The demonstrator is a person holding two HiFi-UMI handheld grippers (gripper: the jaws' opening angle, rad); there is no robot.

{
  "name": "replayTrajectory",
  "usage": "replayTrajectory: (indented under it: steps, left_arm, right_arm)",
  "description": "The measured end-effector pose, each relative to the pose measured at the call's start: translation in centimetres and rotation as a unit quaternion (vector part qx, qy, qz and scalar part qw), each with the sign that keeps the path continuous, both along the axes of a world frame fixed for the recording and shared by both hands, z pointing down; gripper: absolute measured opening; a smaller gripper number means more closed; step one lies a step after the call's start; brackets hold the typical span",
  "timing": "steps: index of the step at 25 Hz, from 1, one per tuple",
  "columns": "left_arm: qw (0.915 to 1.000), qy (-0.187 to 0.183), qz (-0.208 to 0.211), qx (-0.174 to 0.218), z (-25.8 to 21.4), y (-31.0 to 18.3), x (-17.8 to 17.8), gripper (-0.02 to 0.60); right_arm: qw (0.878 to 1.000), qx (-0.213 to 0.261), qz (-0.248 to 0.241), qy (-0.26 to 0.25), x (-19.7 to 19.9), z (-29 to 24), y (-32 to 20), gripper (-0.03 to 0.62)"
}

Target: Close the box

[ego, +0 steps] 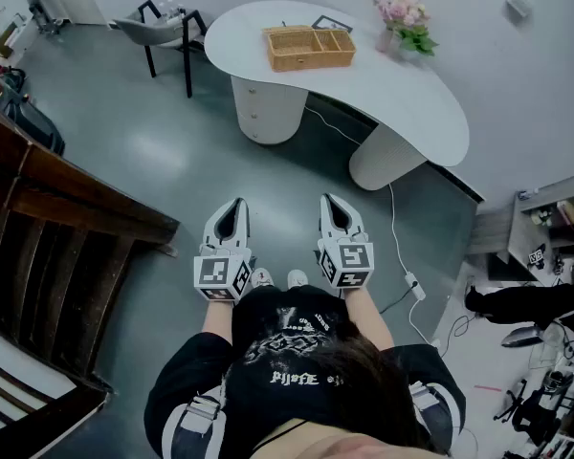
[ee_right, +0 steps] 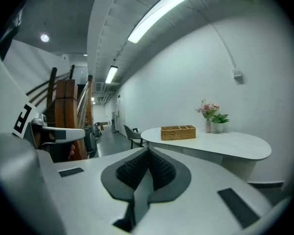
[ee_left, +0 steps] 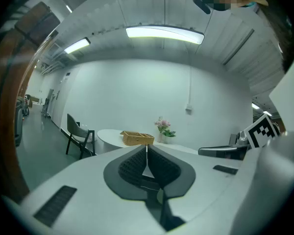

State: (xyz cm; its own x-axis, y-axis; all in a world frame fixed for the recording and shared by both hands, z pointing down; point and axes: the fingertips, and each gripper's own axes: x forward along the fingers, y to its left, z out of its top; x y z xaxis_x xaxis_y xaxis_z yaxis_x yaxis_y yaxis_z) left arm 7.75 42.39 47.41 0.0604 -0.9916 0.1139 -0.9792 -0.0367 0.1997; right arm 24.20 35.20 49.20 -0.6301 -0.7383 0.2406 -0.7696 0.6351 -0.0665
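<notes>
**Both grippers closed and empty, box far off on the table**

The person stands on the grey floor and holds the left gripper [ego: 235,202] and the right gripper [ego: 327,199] side by side, near the body and pointing toward the far table. In each gripper view the jaws are pressed together with nothing between them. The wicker box [ego: 308,47] sits on the far, left part of the curved white table [ego: 392,94], well apart from both grippers, its top open (the inner compartments show). A vase of pink flowers [ego: 402,17] stands to the right of the box. A dark chair [ego: 163,27] stands at the table's left end, and a wooden staircase [ego: 48,218] fills the near left.
</notes>
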Motion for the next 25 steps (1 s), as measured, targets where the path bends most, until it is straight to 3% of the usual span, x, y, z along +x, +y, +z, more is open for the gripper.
replayTrajectory:
  steps: [7,14,25]
  left_arm:
    - [0.9998,0.010,0.015,-0.006,0.6,1.2,0.1,0.029]
    - [0.9993,0.008,0.034,-0.014,0.8,0.5,-0.8,0.029]
    - [0.9994,0.002,0.027,-0.020,1.2,-4.4,-0.9,0.029]
  right_arm:
    - [0.999,-0.012,0.005,-0.038,-0.8,0.0,1.1,0.025]
    - [0.999,-0.021,0.031,-0.038,-1.2,0.6,0.3,0.025]
    - [0.999,-0.028,0.020,-0.032,-2.0,1.8,-5.8,0.025]
